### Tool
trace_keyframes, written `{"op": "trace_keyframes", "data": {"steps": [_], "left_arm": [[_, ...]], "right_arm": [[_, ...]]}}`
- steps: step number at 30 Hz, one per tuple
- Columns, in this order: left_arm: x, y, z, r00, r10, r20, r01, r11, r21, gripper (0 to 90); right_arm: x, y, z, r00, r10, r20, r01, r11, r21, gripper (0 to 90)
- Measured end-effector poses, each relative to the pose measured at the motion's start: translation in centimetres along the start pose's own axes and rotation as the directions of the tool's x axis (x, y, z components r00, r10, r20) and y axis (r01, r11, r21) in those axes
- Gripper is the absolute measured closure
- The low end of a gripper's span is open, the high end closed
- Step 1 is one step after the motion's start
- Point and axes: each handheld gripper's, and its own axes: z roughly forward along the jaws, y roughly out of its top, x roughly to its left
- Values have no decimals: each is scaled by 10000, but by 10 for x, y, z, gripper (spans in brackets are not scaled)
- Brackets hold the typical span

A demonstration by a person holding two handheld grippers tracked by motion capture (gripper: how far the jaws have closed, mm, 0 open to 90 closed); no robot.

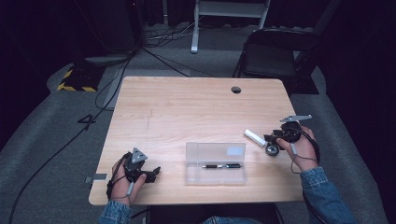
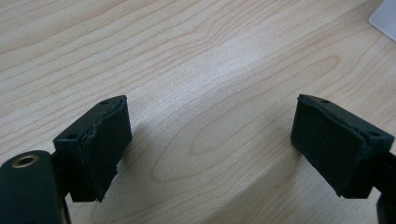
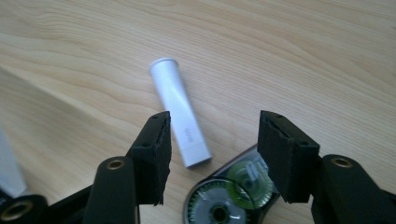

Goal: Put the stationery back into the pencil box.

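A clear plastic case [image 1: 215, 154] lies near the table's front edge with a dark pen [image 1: 222, 166] inside. To its right a white tube [image 1: 254, 137] [image 3: 179, 113] lies flat, and a round clear and green roll [image 1: 272, 150] [image 3: 229, 196] sits just beside it. My right gripper [image 1: 268, 139] [image 3: 214, 136] hovers low over these two, open; the tube's flat end lies by one jaw, untouched. My left gripper [image 1: 156, 171] [image 2: 210, 123] rests at the front left, open over bare wood, pointing toward the case.
The wooden table [image 1: 187, 107] has a cable hole [image 1: 236, 89] near its far edge. A dark folding chair [image 1: 271, 56] stands behind the table's right corner. Cables [image 1: 116, 88] run over the grey floor at left. A corner of the case [image 2: 385, 16] shows in the left gripper view.
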Motion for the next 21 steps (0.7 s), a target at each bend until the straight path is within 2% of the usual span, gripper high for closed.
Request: {"op": "trace_keyframes", "data": {"steps": [4,12,21], "left_arm": [[0,0,0,10000,4,-1,-4,10000,-2,127],[0,0,0,10000,0,-13,0,10000,9,127],[0,0,0,10000,2,-5,-2,10000,-3,127]], "right_arm": [[-8,-4,6,9984,391,403,-402,9988,273,412],[-16,-10,16,9933,765,864,-824,9943,675,387],[-20,-14,24,9902,1096,867,-1179,9882,979,370]]}}
